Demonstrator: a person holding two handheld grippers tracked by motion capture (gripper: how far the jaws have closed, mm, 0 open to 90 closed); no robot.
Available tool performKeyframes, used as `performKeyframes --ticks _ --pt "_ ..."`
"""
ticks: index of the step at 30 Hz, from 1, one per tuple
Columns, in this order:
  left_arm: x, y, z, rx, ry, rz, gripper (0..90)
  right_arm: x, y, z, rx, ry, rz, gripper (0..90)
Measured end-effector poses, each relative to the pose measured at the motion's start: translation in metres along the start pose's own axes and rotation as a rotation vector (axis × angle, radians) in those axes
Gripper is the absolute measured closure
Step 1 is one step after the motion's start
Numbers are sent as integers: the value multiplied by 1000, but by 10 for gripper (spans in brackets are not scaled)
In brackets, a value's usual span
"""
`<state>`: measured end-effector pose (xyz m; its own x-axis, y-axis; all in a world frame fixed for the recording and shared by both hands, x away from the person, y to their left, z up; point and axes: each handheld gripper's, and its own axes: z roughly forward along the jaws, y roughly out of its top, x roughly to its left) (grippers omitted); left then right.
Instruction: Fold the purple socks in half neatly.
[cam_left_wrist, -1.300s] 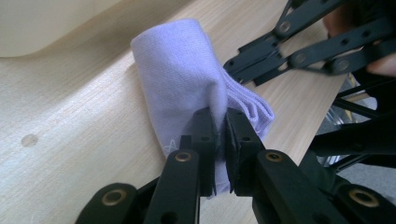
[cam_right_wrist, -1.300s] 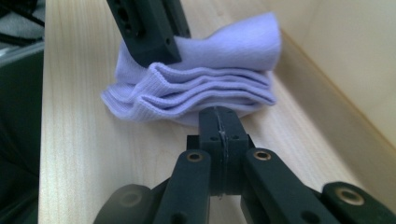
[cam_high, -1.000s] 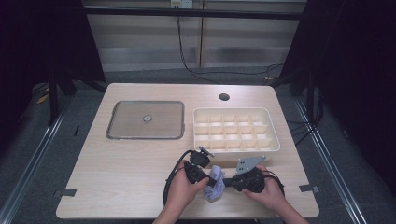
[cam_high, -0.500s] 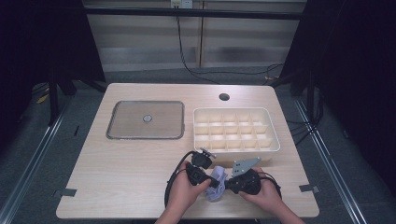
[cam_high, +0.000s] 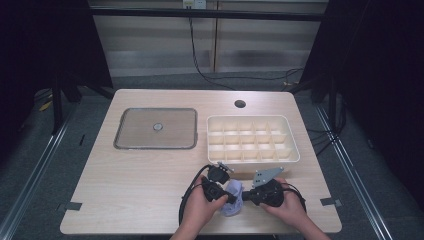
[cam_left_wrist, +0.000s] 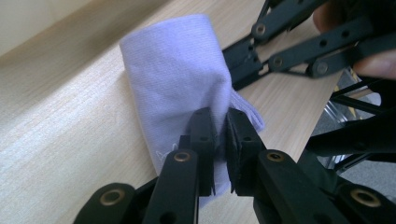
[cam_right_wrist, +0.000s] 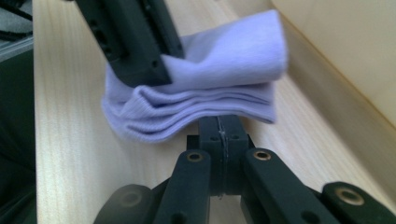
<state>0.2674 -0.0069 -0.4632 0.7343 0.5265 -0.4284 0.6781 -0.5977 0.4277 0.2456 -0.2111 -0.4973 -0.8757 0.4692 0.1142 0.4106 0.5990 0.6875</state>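
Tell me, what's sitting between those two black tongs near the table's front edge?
A folded lilac sock, seen in the high view between the left tongs and right tongs.

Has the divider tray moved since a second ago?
No. The divider tray keeps its place beside the flat lid and under the table's hole.

It looks like a lab or test room. A wooden table (cam_high: 150, 200) stands alone between dark curtains (cam_high: 385, 75), with cables (cam_high: 200, 55) on the grey floor (cam_high: 30, 165) far behind.
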Motion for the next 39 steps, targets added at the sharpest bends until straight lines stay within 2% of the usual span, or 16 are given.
performKeyframes --ticks 6,9,15,21,25,31,39 --pt "1 -2 3 -6 5 1 822 -7 -2 -10 -48 -26 28 900" --pt "1 -3 4 3 17 11 822 -10 -2 -17 -91 -23 54 900" --pt "0 -4 4 -7 33 22 821 -12 -1 -24 -132 -40 55 900" --pt "1 -4 5 -4 33 26 821 -12 4 -28 -137 -48 43 900" --pt "1 -5 5 -11 33 21 821 -10 8 -28 -132 -52 18 900" --pt "1 -5 5 -12 35 23 821 -10 13 -30 -130 -57 12 900" --pt "2 -6 5 -14 30 21 820 -9 25 -28 -132 -44 -9 900"
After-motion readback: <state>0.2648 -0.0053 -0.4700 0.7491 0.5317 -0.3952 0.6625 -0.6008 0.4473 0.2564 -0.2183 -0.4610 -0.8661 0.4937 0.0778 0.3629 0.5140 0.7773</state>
